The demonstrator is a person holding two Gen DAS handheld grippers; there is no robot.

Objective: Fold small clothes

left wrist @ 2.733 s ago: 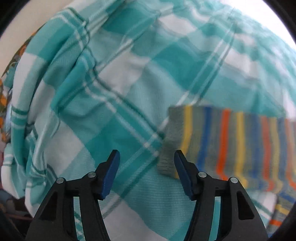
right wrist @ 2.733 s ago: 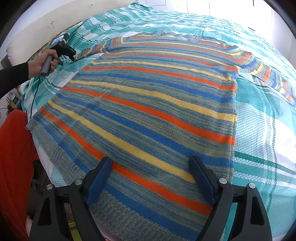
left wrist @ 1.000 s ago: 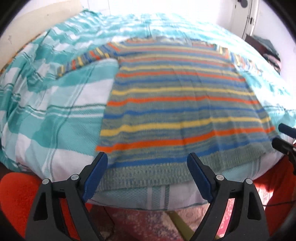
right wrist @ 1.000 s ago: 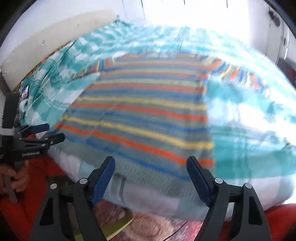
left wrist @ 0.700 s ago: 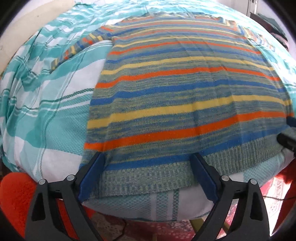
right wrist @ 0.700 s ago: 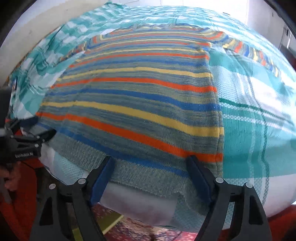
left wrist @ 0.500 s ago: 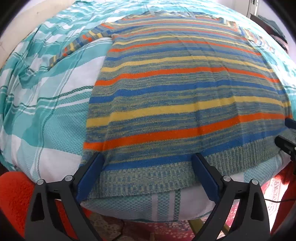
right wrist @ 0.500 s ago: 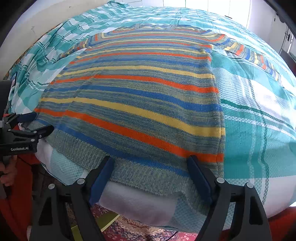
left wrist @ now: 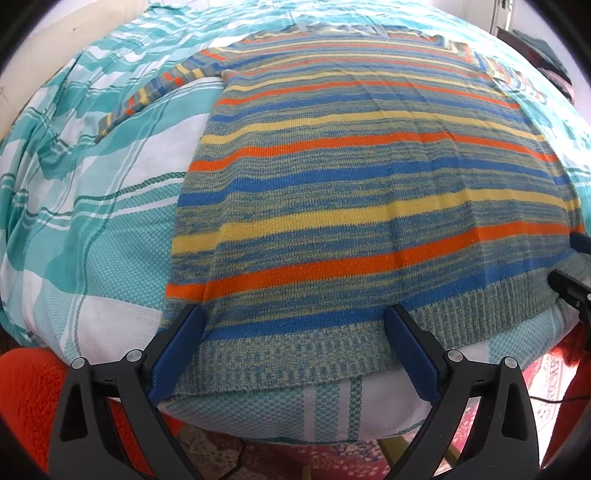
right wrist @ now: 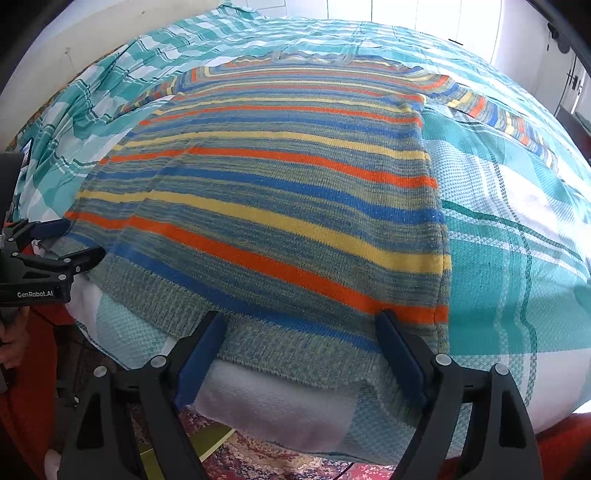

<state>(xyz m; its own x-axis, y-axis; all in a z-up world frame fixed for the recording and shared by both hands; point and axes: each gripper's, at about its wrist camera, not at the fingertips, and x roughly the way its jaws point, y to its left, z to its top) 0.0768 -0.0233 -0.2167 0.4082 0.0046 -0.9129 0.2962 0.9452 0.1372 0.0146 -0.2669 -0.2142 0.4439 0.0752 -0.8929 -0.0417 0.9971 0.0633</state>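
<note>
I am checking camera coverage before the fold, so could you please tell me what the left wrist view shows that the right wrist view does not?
Only the left wrist view shows the sweater's left sleeve full length and the left hem corner. Only the right wrist view shows the right sleeve clearly and the window. Both show the striped sweater, the teal checked bedcover, and open left tongs and right tongs at the hem.

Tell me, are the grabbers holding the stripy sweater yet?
No. Both the left gripper and right gripper are open at the striped sweater's ribbed bottom hem, gripping nothing.
</note>
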